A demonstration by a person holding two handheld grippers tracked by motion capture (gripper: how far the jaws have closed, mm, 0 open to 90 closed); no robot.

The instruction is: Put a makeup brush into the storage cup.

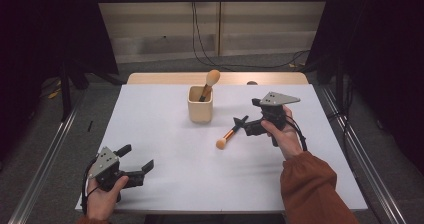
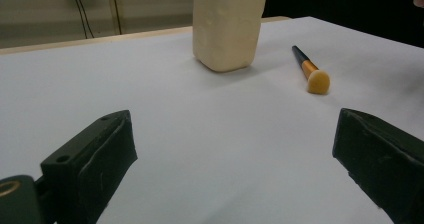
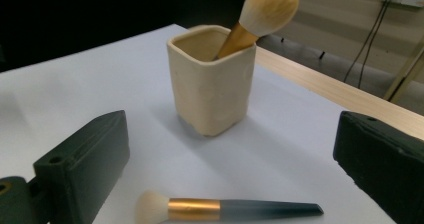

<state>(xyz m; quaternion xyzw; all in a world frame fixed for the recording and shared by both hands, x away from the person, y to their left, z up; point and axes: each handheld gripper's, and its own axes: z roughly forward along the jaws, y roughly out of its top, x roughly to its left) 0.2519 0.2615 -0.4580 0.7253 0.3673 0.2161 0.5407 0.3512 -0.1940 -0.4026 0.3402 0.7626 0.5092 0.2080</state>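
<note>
From above, the right gripper (image 1: 243, 123) hovered with jaws apart just beside the dark handle end of a makeup brush (image 1: 228, 134) lying flat on the white table (image 1: 165, 134), a little in front of the cream cup (image 1: 200, 105) holding a second brush (image 1: 209, 83). The left gripper (image 1: 136, 158) sat near the table's front left corner, jaws spread, holding nothing.

In the left gripper view, cup (image 2: 228, 26) and lying brush (image 2: 311, 70) sat well ahead.

In the right gripper view, the brush (image 3: 220, 209) lay between the parted jaws. No writing was readable anywhere.
</note>
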